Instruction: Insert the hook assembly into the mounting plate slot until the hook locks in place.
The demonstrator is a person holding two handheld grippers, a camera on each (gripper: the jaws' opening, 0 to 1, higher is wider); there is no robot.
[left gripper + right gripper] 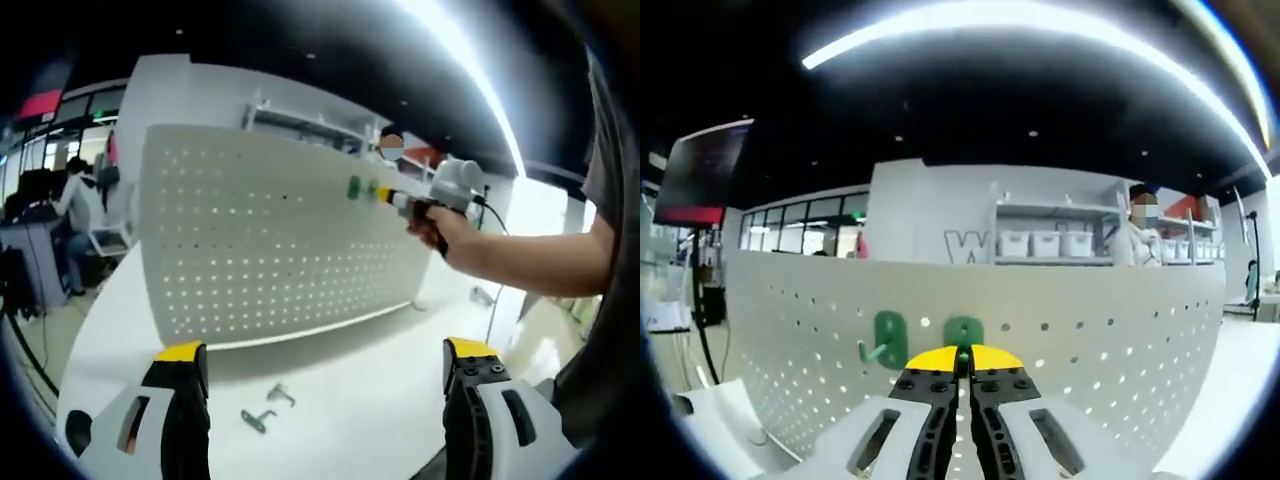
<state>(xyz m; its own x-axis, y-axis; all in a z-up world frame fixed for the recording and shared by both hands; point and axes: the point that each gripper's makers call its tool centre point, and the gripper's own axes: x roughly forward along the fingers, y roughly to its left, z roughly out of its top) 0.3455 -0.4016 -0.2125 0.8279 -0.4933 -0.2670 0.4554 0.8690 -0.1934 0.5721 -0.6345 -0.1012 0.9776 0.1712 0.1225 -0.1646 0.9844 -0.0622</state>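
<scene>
Right gripper (962,362), jaws pinched on a green hook (963,332), points straight at the pegboard (1120,340); left gripper (325,365) hangs wide.

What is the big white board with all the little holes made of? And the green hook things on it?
The large white perforated board looks like painted sheet metal or hard plastic: thin, smooth, matte, with even punched holes letting light through. I cannot tell which. The two green hook plates look like glossy moulded plastic, though coated metal is possible. The small grey hooks lying on the table look like bare metal.

White pegboard (1060,330) dotted with holes (even rows); on it, two green hooks (890,340); yellow-tipped gripper (963,358).
</scene>
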